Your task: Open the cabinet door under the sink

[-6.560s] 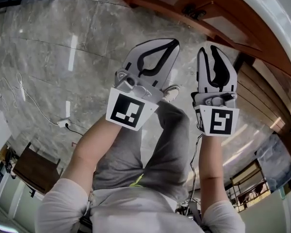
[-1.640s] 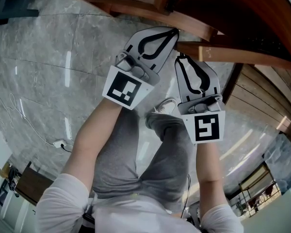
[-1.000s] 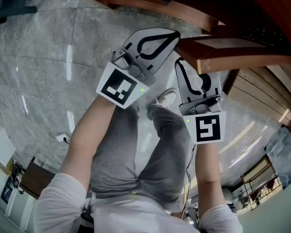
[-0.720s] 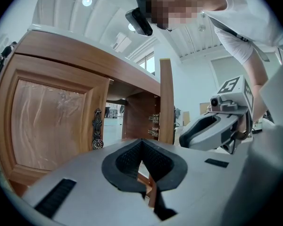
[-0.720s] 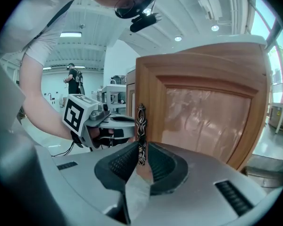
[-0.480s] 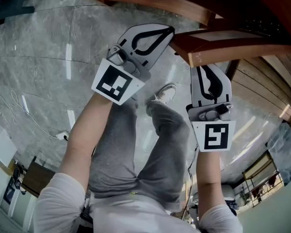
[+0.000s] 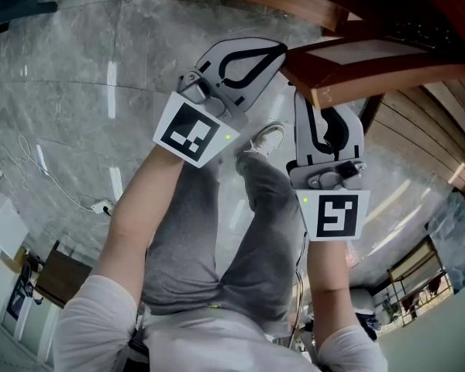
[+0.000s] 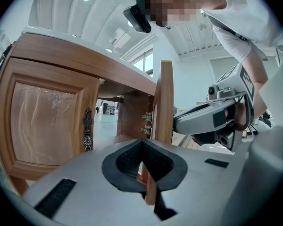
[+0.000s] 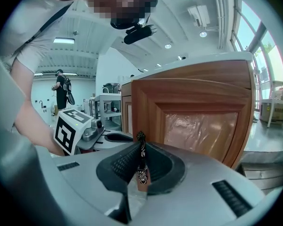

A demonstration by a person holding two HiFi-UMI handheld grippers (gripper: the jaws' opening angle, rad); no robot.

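The wooden cabinet door (image 7: 372, 56) stands swung out from the cabinet, its free edge toward me. My right gripper (image 7: 313, 105) reaches up under that edge. In the right gripper view the door (image 9: 203, 121) fills the right side, and the ornate metal door handle (image 9: 140, 160) sits between the jaws of my right gripper (image 9: 140, 141), which is shut on it. My left gripper (image 7: 279, 50) is shut, its tips against the door's corner. In the left gripper view the door's edge (image 8: 166, 102) rises just past my left gripper (image 8: 141, 143).
A second cabinet door (image 8: 42, 121) to the left is closed, with its own handle (image 8: 87, 128). Hinges (image 8: 147, 124) show inside the open cabinet. Below me are my legs, a shoe (image 7: 267, 138), the marble floor (image 7: 70, 91) and a cable (image 7: 31, 169).
Over the last seconds the door has swung out from the cabinet. My right gripper dropped below the door's edge, then shifted slightly up and left. The left gripper has barely moved.
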